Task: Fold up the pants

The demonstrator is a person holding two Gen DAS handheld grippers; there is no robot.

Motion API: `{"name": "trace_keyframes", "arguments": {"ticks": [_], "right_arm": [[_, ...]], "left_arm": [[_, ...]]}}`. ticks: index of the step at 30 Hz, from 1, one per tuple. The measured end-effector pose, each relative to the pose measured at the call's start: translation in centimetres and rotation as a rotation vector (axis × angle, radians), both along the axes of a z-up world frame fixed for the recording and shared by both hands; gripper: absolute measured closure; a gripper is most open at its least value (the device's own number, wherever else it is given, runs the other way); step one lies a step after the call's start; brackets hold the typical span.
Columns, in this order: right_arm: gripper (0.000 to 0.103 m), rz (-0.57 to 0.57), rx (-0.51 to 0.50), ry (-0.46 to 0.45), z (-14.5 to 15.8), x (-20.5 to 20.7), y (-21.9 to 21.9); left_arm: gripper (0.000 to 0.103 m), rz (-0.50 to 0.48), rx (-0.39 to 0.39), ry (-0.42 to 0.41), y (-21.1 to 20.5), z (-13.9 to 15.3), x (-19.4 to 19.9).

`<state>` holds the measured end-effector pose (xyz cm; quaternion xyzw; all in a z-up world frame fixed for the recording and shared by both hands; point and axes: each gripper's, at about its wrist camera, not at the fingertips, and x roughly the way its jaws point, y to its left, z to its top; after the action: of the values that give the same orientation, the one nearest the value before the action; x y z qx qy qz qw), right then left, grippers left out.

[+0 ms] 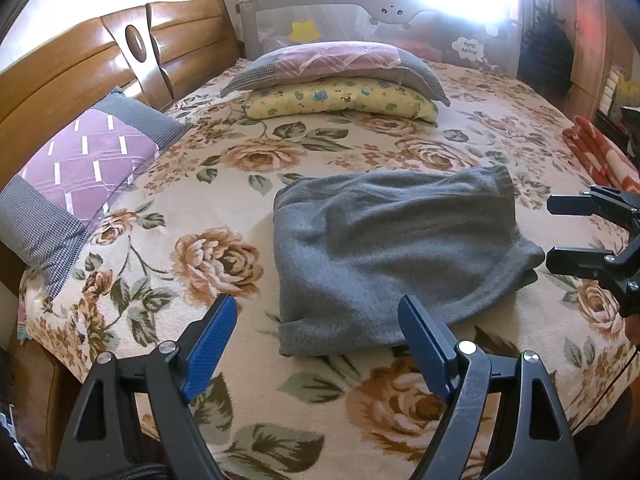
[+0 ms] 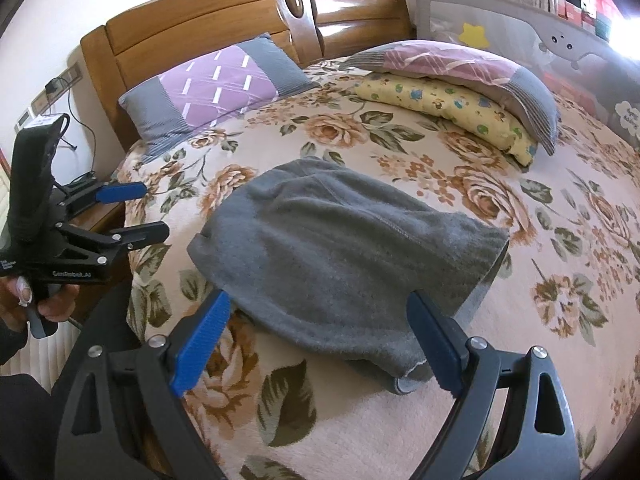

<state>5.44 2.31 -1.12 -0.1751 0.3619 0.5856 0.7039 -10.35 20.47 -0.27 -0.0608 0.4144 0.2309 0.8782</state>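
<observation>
Folded pants [image 1: 384, 256] lie near the foot-side middle of the bed [image 1: 224, 364], well apart from the headboard [image 1: 68, 80]. One pillow [image 1: 80, 184] leans at the headboard; two stacked pillows [image 1: 340, 80] sit toward the bed's far edge, before the guard rail [image 1: 360, 12]. A blanket [image 1: 600, 152] lies at the bed's foot edge.

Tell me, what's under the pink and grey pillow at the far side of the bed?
A yellow cartoon-print pillow lies under the pink and grey pillow. Its front sticks out; its back is hidden.
</observation>
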Motion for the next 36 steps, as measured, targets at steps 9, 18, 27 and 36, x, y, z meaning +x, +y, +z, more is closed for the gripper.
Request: {"name": "trace_keyframes", "arguments": {"ticks": [9,18,27,36], "right_arm": [[0.013,0.046,0.000,-0.038,1.7,-0.4,0.7],[0.013,0.056,-0.012,-0.035,1.5,-0.3,1.0],[0.013,0.069,-0.026,-0.035,0.6,-0.6,1.4],[0.013,0.070,-0.032,-0.034,0.4,-0.5,1.4]], "left_arm": [[0.020,0.002,0.001,-0.018,0.4,1.1,0.0],[0.020,0.004,-0.027,-0.019,1.0,0.7,0.4],[0.020,0.013,0.023,-0.025,0.8,0.5,0.5],[0.020,0.015,0.025,-0.018,1.3,0.2,0.6]]}}
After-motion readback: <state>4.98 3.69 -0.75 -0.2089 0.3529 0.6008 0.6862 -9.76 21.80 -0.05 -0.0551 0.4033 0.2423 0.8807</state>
